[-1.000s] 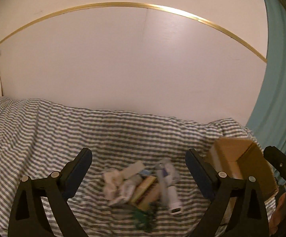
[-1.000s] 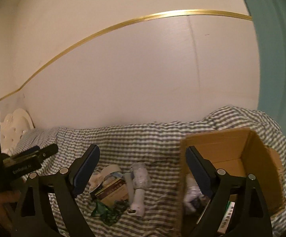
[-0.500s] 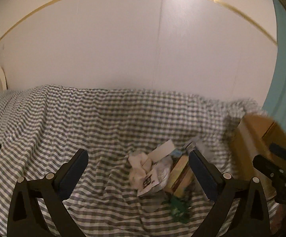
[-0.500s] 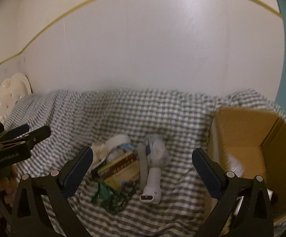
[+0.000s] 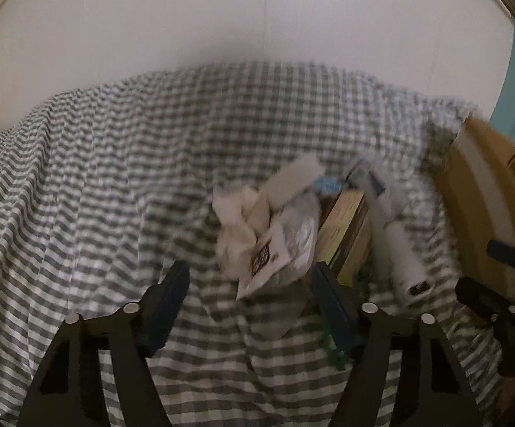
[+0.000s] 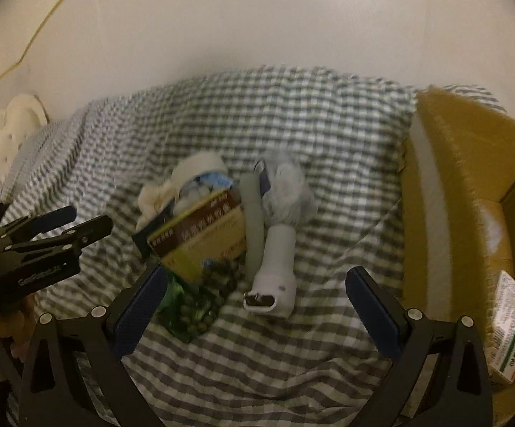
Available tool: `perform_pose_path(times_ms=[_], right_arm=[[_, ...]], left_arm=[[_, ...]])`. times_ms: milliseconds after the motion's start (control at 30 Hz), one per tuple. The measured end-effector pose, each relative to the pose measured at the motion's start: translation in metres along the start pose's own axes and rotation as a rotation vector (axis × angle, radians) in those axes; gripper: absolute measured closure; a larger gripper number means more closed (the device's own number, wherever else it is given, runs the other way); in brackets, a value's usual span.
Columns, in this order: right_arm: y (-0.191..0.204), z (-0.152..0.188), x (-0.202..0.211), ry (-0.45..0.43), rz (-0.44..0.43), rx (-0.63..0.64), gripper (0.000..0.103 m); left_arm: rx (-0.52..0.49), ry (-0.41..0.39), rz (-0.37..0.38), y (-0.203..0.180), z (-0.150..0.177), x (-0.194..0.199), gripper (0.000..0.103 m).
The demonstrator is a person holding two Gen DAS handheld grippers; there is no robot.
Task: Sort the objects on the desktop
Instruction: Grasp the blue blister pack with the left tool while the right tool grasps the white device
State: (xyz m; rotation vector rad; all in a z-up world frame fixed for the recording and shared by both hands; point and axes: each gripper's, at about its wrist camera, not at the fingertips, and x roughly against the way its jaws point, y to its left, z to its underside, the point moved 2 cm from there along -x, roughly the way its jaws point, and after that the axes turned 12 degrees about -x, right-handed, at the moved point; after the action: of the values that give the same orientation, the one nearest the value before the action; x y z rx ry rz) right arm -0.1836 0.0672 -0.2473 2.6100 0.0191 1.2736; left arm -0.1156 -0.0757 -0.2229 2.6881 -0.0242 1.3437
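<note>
Right wrist view, left to right: the left gripper (image 6: 79,220) hangs low beside the heap, its jaws closing with nothing between them, probably lining up on the crumpled tissue (image 5: 236,220) and white packet (image 5: 279,245). Next, the yellow-brown box (image 6: 200,238) leans on a green packet (image 6: 193,306), with a white handheld fan (image 6: 275,249) alongside, all on the checked cloth (image 6: 293,114). The right gripper (image 6: 254,295) straddles the fan's base, jaws wide and empty. The cardboard box (image 6: 464,185), far right, stands open to receive things.
</note>
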Motion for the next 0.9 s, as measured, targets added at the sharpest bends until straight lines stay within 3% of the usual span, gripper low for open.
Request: perform_pose_path(times_ms=[67,233,367,600,733,900], right_arm=[[0.002,0.004,-0.01,0.037,0.004,0.015,0.002],[0.0,0.01,-0.031,0.109,0.004,0.022,0.002],[-0.004,0.013,-0.042,0.148,0.012,0.014,0.002],[-0.007,0.016,-0.066,0.215,0.032,0.017,0.002],[-0.007,0.018,-0.08,0.241,0.072,0.043,0.002],[-0.022,0.014,-0.094,0.263,0.095,-0.016,0.006]], left_arm=[[-0.027,0.032,-0.003,-0.004,0.003,-0.009,0.039],[-0.064,0.061,0.009,-0.015,0.002,-0.025,0.04],[-0.079,0.074,0.02,-0.022,0.002,-0.039,0.054],[-0.1,0.039,-0.03,-0.024,-0.007,-0.049,0.061],[-0.08,0.048,-0.008,-0.023,-0.008,-0.055,0.087],[-0.013,0.008,-0.006,-0.013,-0.013,-0.046,0.092]])
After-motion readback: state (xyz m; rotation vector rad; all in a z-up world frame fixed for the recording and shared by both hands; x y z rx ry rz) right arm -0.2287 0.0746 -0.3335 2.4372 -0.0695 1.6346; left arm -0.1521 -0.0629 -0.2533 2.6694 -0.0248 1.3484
